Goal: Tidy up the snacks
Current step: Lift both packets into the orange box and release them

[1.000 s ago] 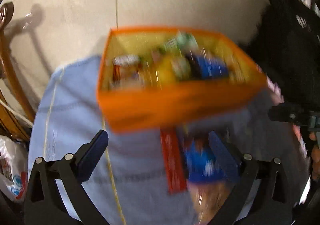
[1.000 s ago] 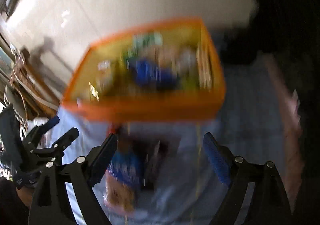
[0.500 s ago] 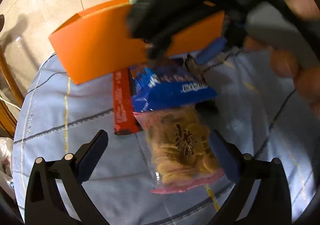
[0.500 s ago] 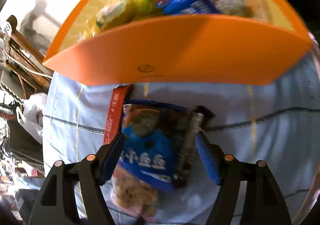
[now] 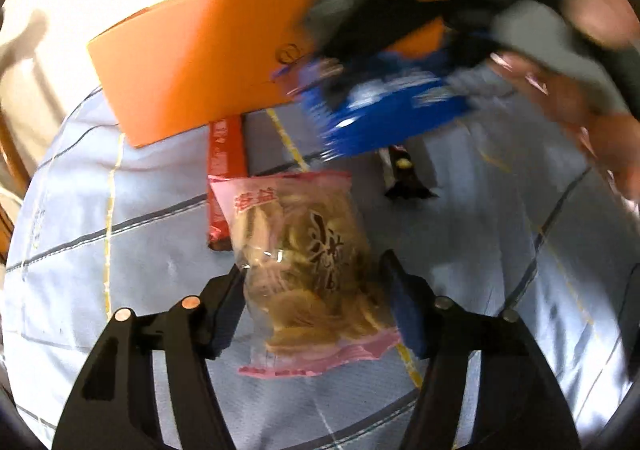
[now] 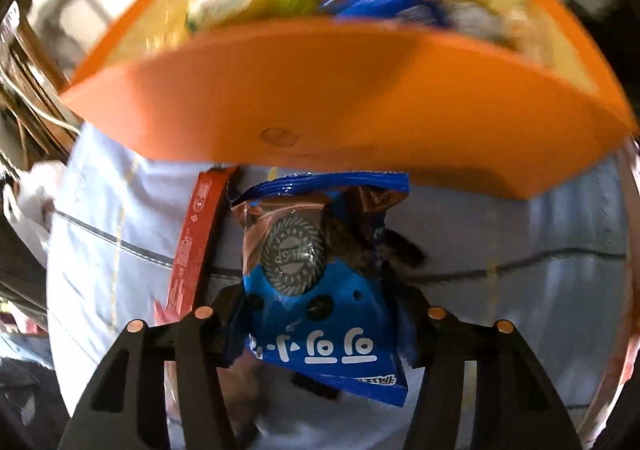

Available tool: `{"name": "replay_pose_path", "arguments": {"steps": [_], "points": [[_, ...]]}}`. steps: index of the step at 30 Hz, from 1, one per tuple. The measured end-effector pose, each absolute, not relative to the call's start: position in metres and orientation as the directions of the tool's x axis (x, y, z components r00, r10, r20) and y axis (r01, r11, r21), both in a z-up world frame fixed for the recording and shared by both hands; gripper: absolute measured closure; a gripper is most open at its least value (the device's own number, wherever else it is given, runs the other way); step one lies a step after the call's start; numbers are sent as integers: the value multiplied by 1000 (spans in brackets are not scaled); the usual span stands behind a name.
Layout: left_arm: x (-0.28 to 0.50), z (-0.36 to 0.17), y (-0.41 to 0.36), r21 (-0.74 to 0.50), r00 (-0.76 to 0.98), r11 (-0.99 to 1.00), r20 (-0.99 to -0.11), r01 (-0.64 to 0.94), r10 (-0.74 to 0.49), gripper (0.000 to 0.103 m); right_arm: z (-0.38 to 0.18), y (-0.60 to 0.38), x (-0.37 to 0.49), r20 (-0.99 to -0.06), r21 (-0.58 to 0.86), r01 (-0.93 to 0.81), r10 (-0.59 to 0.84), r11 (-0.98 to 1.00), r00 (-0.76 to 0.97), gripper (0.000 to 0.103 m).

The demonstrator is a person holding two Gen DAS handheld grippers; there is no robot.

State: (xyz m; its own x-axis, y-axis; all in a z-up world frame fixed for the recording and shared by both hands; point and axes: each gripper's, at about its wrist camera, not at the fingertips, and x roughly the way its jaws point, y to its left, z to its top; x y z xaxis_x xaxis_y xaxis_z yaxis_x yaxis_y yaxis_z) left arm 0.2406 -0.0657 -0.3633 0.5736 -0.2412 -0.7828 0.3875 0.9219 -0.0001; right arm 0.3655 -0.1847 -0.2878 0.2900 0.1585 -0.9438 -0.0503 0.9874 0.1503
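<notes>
An orange box [image 5: 200,62] full of snack packs stands at the back of the blue cloth; it fills the top of the right wrist view [image 6: 320,98]. My left gripper [image 5: 316,290] is shut on a clear pink-edged bag of chips [image 5: 304,262] lying on the cloth. My right gripper [image 6: 320,314] is shut on a blue cookie pack [image 6: 320,290], seen lifted and blurred in the left wrist view [image 5: 384,110]. A red snack bar [image 5: 224,170] lies beside the chips; it also shows in the right wrist view [image 6: 192,246].
A dark wrapped bar [image 5: 404,174] lies on the cloth right of the chips. The checked blue cloth [image 5: 120,270] covers a round table. A wooden chair [image 6: 28,82] stands at the far left. The person's hand [image 5: 580,98] holds the right gripper.
Both grippers have closed: the left around the chip bag, the right around the blue cookie pack, which has lifted off the chip bag toward the box.
</notes>
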Motion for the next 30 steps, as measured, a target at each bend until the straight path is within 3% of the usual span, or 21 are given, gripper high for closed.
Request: {"name": "replay_pose_path", "arguments": {"steps": [2, 3, 4, 9, 11, 12, 13, 14, 16, 21, 30], "points": [[239, -356, -65, 16, 604, 919, -758, 393, -245, 30, -274, -211, 347, -925, 183, 9, 169, 983, 339, 45], [237, -353, -66, 23, 619, 917, -745, 398, -250, 14, -269, -225, 334, -917, 195, 48, 165, 980, 363, 45], [241, -348, -69, 25, 628, 916, -735, 400, -254, 4, -268, -232, 326, -914, 199, 74, 158, 977, 373, 45], [266, -359, -85, 96, 585, 911, -792, 401, -174, 4, -280, -256, 281, -924, 193, 151, 129, 969, 359, 45], [266, -367, -84, 147, 596, 900, -790, 411, -144, 7, -284, -256, 267, -930, 186, 150, 124, 971, 347, 45], [264, -365, -83, 156, 605, 895, -783, 417, -145, 22, -286, -257, 257, -931, 183, 148, 123, 972, 345, 45], [261, -361, -80, 159, 615, 896, -775, 414, -147, 45, -287, -259, 248, -930, 184, 152, 123, 971, 346, 45], [260, -355, -74, 122, 604, 901, -778, 417, -175, 51, -287, -260, 242, -930, 190, 155, 127, 969, 345, 45], [257, -345, -58, 23, 564, 907, -790, 421, -242, 53, -282, -267, 228, -928, 204, 161, 138, 966, 346, 45], [235, -297, -12, -127, 595, 916, -725, 380, -348, 53, -271, -266, 207, -920, 213, 141, 150, 967, 362, 45], [221, -188, 5, -76, 741, 941, -598, 328, -307, 53, -176, -225, 215, -824, 150, 8, 120, 989, 554, 45]]}}
